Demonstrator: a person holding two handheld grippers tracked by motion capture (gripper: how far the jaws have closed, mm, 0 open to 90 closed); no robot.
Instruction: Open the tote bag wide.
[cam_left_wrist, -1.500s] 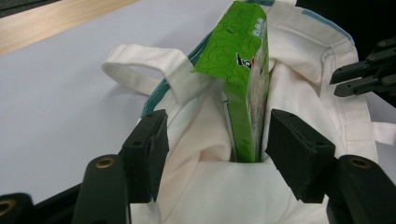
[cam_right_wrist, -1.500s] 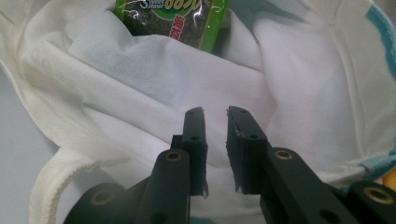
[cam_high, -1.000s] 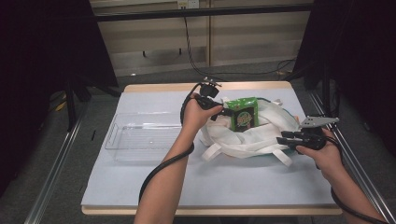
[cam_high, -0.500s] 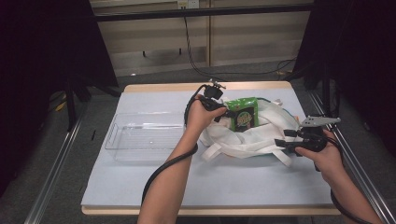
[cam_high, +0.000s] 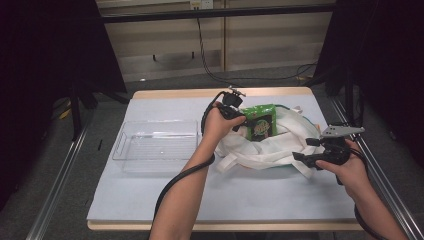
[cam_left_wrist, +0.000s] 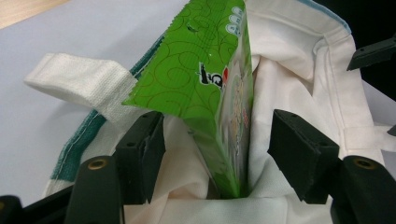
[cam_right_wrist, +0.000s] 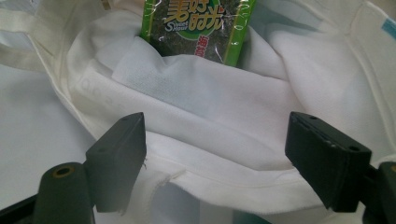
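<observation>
Standing in the white bag (cam_high: 270, 145), the green pack (cam_left_wrist: 212, 93) is between the left tongs (cam_left_wrist: 215, 154), which are open and not pinching it. The right tongs (cam_right_wrist: 215, 154) have just been opening, wide over the bag's edge, with the pack far past them.

Recording lab: black-curtained metal frame (cam_high: 220, 11), covered table (cam_high: 150, 200), trailing cables (cam_high: 207, 60).

Table (cam_high: 165, 200), pale blue-white cover; clear plastic tray (cam_high: 156, 145) left, white cloth bag (cam_high: 270, 145) right.
</observation>
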